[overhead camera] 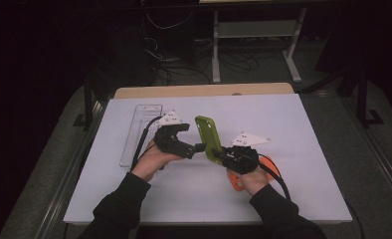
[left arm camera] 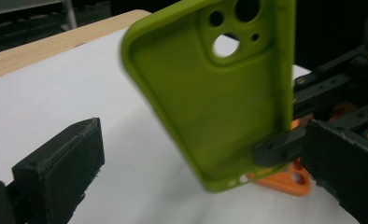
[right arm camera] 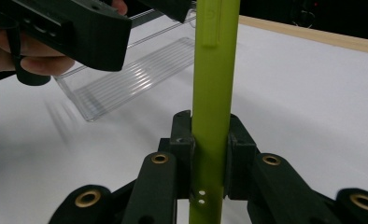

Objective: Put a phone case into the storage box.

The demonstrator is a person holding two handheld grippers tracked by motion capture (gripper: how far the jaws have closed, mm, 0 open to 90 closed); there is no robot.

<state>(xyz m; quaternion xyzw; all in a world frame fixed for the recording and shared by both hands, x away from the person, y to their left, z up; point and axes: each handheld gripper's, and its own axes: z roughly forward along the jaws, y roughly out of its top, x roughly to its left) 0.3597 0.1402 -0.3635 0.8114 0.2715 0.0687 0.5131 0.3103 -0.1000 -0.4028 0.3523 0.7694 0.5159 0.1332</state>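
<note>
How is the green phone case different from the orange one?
The green phone case is held up off the table on its edge, clamped in the right gripper; the orange phone case lies flat on the white table, with no gripper on it. The green one shows its whole hollow inside in the left gripper view; the orange one is mostly hidden behind the right gripper and hand. Both have round holes cut in them.
</note>
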